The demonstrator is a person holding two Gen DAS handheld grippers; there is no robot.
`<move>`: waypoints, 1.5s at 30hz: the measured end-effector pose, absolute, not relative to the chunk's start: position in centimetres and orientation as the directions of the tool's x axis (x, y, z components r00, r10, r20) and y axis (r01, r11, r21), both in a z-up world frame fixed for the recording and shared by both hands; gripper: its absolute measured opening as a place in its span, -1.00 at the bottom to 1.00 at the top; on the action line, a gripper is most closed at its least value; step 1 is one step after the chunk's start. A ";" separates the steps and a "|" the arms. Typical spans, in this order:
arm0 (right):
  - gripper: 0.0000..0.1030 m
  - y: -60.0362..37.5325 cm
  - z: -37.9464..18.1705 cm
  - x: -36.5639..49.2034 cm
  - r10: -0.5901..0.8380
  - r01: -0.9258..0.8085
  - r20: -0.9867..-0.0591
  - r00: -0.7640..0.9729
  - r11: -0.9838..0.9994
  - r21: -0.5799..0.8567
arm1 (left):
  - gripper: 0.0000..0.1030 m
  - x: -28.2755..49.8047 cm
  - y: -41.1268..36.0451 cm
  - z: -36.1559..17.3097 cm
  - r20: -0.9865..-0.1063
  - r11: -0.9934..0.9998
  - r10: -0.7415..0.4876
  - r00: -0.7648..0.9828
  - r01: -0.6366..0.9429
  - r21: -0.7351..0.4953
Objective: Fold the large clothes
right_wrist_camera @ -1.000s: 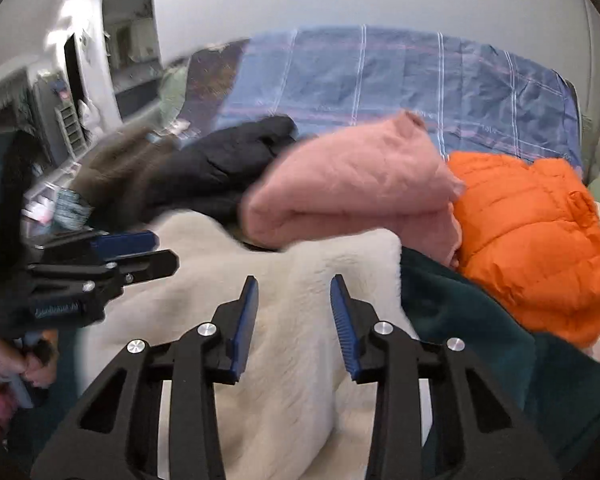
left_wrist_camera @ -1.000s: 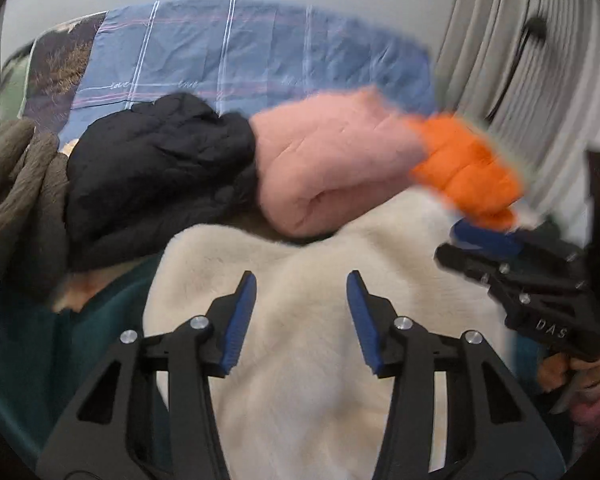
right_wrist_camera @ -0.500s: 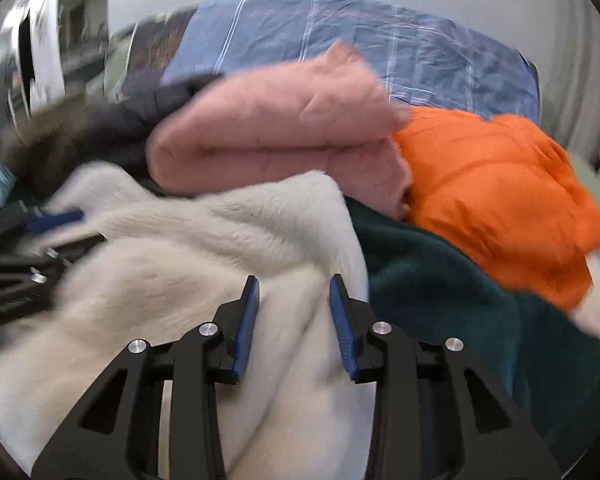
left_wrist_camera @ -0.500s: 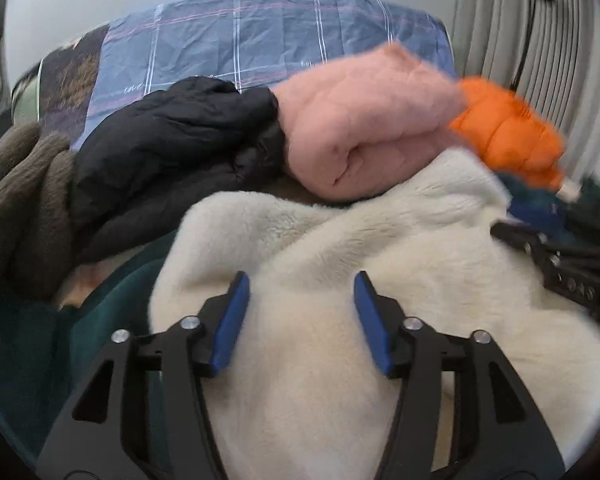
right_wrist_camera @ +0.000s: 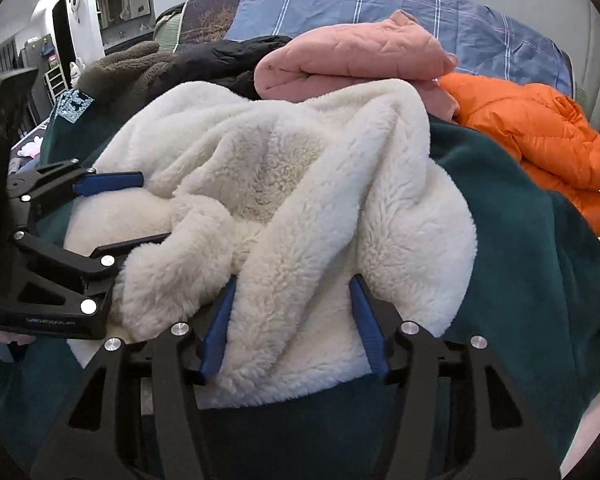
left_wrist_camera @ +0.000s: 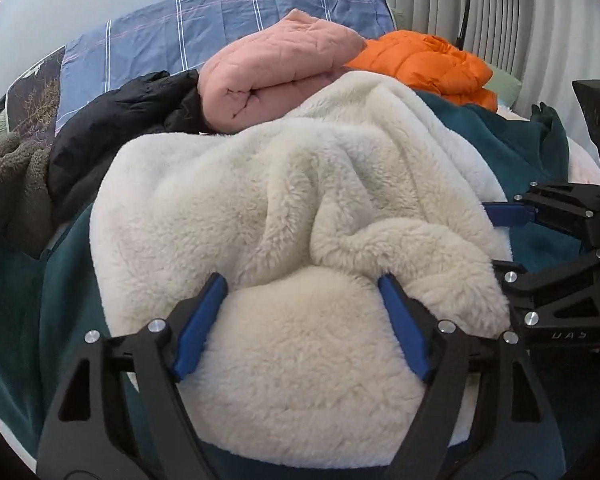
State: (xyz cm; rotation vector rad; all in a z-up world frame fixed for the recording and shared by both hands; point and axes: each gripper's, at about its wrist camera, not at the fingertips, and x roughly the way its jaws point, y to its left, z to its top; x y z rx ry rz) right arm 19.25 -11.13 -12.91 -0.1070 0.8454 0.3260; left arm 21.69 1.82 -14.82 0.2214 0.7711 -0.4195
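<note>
Two grippers — left gripper [left_wrist_camera: 302, 320] and right gripper [right_wrist_camera: 296, 320] — at six o'clock, jaws opening around the cream fleece [left_wrist_camera: 300, 200], likely releasing it onto the teal cloth [right_wrist_camera: 520, 240].

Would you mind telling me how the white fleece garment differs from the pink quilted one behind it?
The white fleece garment is shaggy and lies rumpled in loose folds; the pink quilted garment is smooth, stitched, and neatly folded. The white one lies nearest the grippers on a dark green cloth; the pink one sits farther back. Both are bulky.
</note>
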 end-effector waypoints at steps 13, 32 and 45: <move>0.10 -10.3 -8.5 18.6 0.327 -0.323 -0.661 0.675 0.937 0.134 | 0.54 21.3 1.8 -14.9 -0.705 0.897 -0.288 0.648 0.440 0.038; 0.32 -11.6 -12.9 20.0 0.351 -0.296 -0.707 0.614 0.933 0.206 | 0.59 15.5 29.2 -11.7 -0.664 0.948 -0.047 0.747 -0.177 -0.266; 0.37 -10.7 -13.0 20.0 0.328 -0.297 -0.710 0.623 0.939 0.174 | 0.61 19.2 47.3 -20.6 -0.444 0.418 -0.242 0.863 -0.320 -0.850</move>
